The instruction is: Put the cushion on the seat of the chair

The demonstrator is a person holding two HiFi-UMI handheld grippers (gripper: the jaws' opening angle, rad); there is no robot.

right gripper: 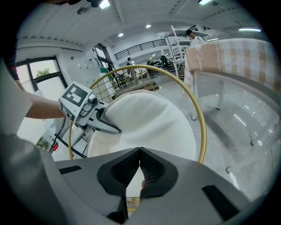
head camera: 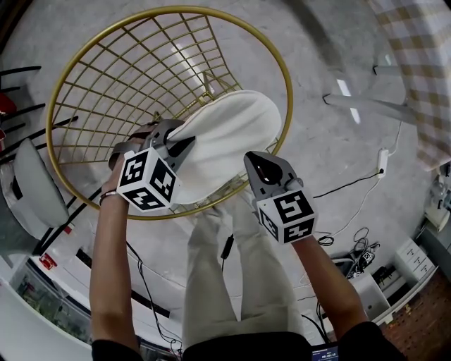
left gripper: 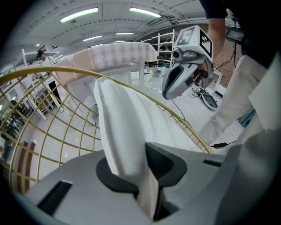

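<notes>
L gripper has its jaws clamped on the cushion, pinching the white fabric at its edge on the chair's near-left side; in the left gripper view the cloth runs right down between the two dark pads, w/ the cushion rising away from them in a folded, edge-up sheet. The chair is a gold wire one, seen from above in the head view as a round rim w/ a grid of thin rods inside. The cushion sits over the near-right part of that rim: most of it lies inside the ring above the wire grid, its near edge overlaps the chair's front rim, and its far end reaches toward the rim's right side. Can't tell whether it rests on the wires or hangs just above them. R gripper is just beside the cushion's near-right edge, at the chair's front rim, apart from the fabric; its jaws are closed tip to tip w/ nothing between them, per the right gripper view. A table w/ a checked cloth stands well right of the chair. Black cables trail over the pale floor between chair & table. The person's light trousers show just below the chair's front rim.
</notes>
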